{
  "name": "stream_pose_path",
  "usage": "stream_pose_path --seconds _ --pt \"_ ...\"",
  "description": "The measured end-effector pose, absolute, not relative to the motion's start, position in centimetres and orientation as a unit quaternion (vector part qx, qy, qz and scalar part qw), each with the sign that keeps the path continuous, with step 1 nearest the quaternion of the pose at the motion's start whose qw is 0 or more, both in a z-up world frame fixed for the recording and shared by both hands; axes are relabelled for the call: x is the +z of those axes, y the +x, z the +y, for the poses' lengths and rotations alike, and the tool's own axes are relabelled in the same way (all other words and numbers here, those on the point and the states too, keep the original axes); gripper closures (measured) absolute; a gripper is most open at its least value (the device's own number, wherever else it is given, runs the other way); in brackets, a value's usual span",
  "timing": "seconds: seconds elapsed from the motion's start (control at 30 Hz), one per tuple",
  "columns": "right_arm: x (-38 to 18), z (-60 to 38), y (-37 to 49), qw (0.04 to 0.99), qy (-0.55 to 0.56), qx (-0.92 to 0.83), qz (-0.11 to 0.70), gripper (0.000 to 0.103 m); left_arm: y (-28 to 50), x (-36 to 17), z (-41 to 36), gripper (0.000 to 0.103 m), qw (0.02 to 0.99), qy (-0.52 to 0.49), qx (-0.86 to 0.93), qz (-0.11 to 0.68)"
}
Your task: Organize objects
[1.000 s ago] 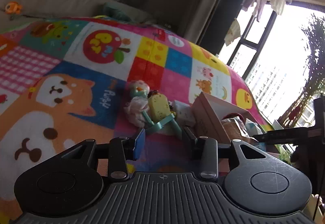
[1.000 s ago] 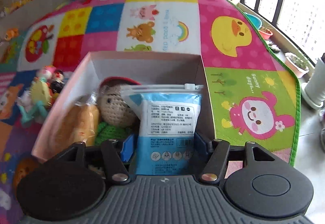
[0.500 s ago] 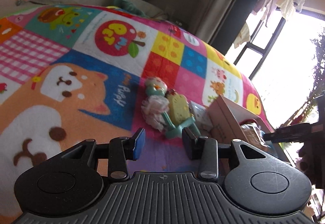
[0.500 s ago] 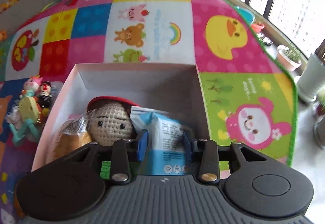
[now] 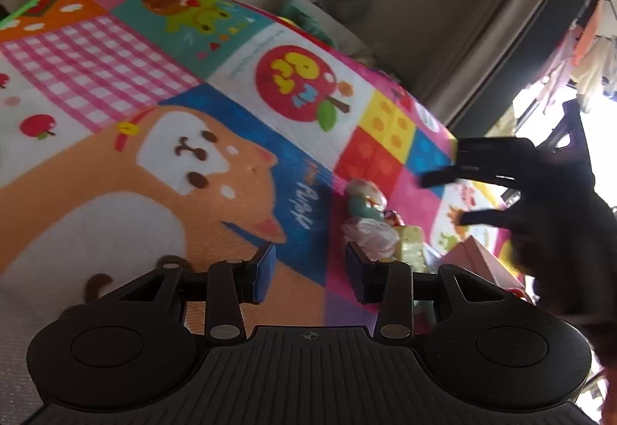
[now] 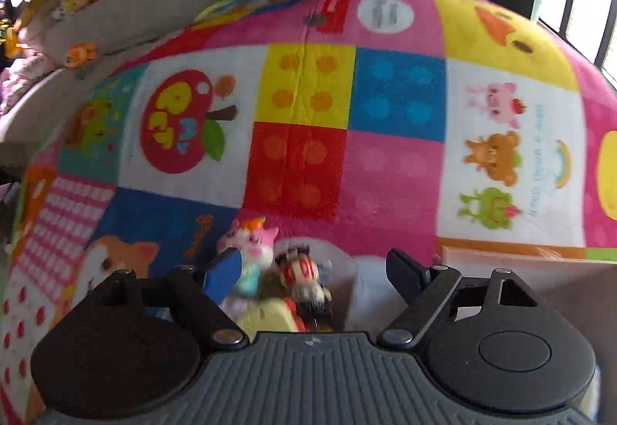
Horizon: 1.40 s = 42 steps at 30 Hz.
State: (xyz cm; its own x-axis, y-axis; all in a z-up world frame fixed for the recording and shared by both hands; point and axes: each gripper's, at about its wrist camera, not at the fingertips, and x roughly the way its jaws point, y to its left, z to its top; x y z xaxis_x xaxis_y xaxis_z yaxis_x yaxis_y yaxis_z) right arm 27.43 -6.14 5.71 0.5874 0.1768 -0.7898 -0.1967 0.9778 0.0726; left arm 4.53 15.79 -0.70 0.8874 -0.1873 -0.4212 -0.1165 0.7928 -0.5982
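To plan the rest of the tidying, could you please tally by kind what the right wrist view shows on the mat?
Figures: 2, pink figure and red-faced figure
Yellow toy: 1
White item, blurred: 1
Box: 1
Total: 5

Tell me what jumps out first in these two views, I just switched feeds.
The patchwork play mat fills both views, with its big orange puppy panel dominating the left one. A cluster of small toys sits on the mat between the open fingers of the right gripper. In the left view that gripper shows as a dark shape over the pink box, and the left gripper is open and empty.
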Motion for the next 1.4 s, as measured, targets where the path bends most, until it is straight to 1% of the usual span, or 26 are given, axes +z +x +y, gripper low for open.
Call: stream_pose_path --seconds 0.03,0.1,0.13,0.23,0.37,0.43,0.5,0.6,0.7,0.77,0.83,0.9,0.93,0.97,1.1,1.17,1.2,1.23,1.27,1.3,1.4 --pt "4.9 -5.9 28.6 0.889 -0.016 0.087 0.448 0.028 4.6 -0.7 15.7 0.060 0.916 -0.323 -0.024 0.238" --pt "3.3 -5.7 30.3 0.883 -0.056 0.053 0.463 0.064 4.7 -0.7 15.8 0.060 0.915 -0.327 -0.025 0.236" --pt "2.6 -5.7 30.8 0.880 -0.076 0.039 0.467 0.068 4.7 -0.7 16.0 0.060 0.914 -0.330 -0.022 0.234" --pt "1.7 -6.2 30.8 0.875 -0.107 0.028 0.472 0.073 4.5 -0.7 16.6 0.060 0.910 -0.346 -0.017 0.226" --pt "1.6 -6.3 29.0 0.868 -0.124 0.057 0.478 0.075 4.3 -0.6 16.9 0.060 0.909 -0.353 -0.013 0.223" --pt "1.1 -5.8 27.9 0.862 -0.158 0.060 0.478 0.078 4.3 -0.6 16.9 0.060 0.908 -0.351 -0.012 0.227" --pt "0.9 -5.8 26.8 0.855 -0.159 0.065 0.490 0.081 4.2 -0.6 16.9 0.060 0.909 -0.347 -0.010 0.229" --pt "1.4 -6.2 24.5 0.844 -0.157 0.086 0.506 0.082 4.2 -0.6 16.8 0.060 0.909 -0.343 -0.012 0.236" --pt "2.1 -6.2 21.7 0.816 -0.152 0.127 0.542 0.082 4.5 -0.8 16.4 0.060 0.903 -0.337 -0.023 0.266" --pt "3.6 -6.4 20.0 0.807 -0.143 0.170 0.547 0.082 4.7 -0.7 15.9 0.060 0.905 -0.319 -0.029 0.280" --pt "5.6 -6.3 19.4 0.825 -0.127 0.192 0.516 0.070 4.6 -0.5 15.1 0.060 0.913 -0.291 -0.030 0.284" --pt "7.2 -5.8 20.0 0.859 -0.114 0.180 0.466 0.023 4.7 -0.5 14.5 0.060 0.916 -0.278 -0.039 0.287" --pt "7.5 -5.2 20.8 0.872 -0.106 0.174 0.445 0.017 4.7 -0.6 14.4 0.060 0.916 -0.276 -0.045 0.288" --pt "7.4 -4.4 22.0 0.877 -0.098 0.174 0.437 0.016 4.7 -0.7 14.3 0.060 0.916 -0.275 -0.048 0.289" --pt "4.9 -0.3 26.9 0.881 -0.105 0.161 0.431 0.016 4.6 -0.8 14.3 0.060 0.915 -0.279 -0.051 0.287" --pt "3.4 0.5 28.7 0.874 -0.102 0.158 0.448 0.016 4.7 -0.8 14.3 0.060 0.914 -0.283 -0.052 0.286" --pt "2.9 0.4 29.1 0.870 -0.095 0.154 0.459 0.020 4.7 -0.8 14.3 0.060 0.914 -0.283 -0.052 0.286" --pt "2.4 0.0 29.3 0.864 -0.089 0.155 0.470 0.026 4.7 -0.7 14.3 0.060 0.914 -0.284 -0.051 0.285" --pt "2.1 -0.4 29.2 0.857 -0.084 0.162 0.481 0.046 4.7 -0.7 14.4 0.060 0.915 -0.284 -0.049 0.282" --pt "2.0 -1.2 28.8 0.854 -0.079 0.164 0.488 0.054 4.6 -0.6 14.5 0.060 0.916 -0.285 -0.047 0.279" --pt "2.2 -3.0 25.7 0.850 -0.095 0.171 0.489 0.055 4.6 -0.5 14.7 0.060 0.915 -0.289 -0.041 0.278"
